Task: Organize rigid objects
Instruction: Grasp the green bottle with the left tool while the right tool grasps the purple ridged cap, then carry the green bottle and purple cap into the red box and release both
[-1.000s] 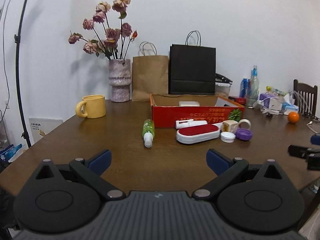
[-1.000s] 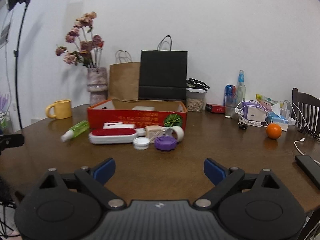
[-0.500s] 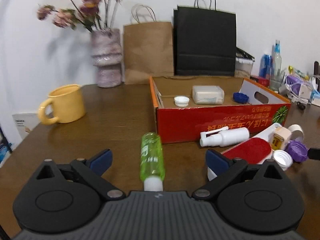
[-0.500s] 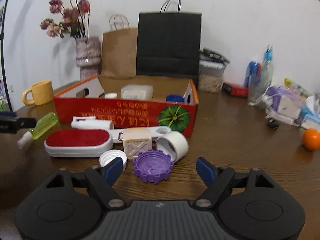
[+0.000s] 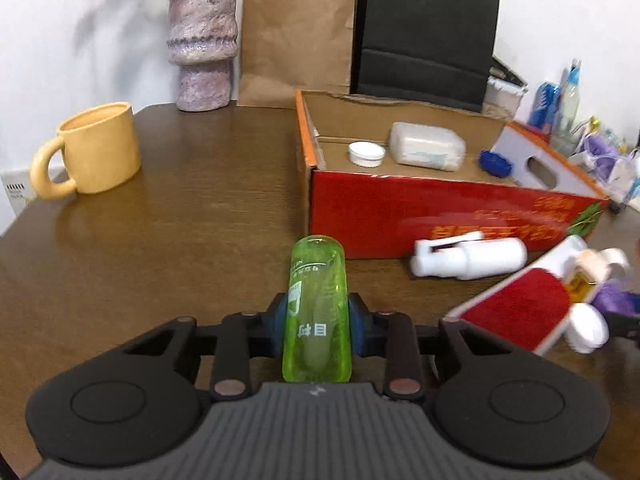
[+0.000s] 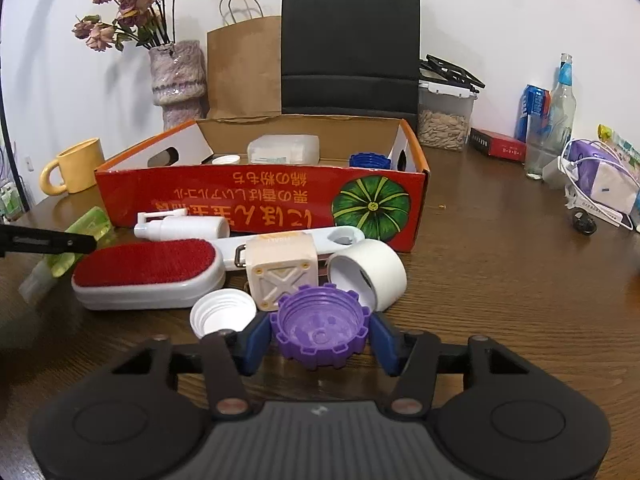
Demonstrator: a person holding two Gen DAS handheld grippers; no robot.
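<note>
Two grippers closing: left gripper [image 5: 318, 326] pads press the green bottle [image 5: 318, 312], lying on the desk [image 5: 192, 216] in front of the red box [image 5: 400, 208]. Right gripper [image 6: 318, 338] flanks the purple cap [image 6: 320, 330], pads touching or not, can't tell.

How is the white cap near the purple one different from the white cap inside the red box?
The white cap by the purple cap lies on the table open side up, its inner threads showing. The white cap in the red box sits with its closed top up, on the cardboard floor. Both are round, white and loose.
</note>
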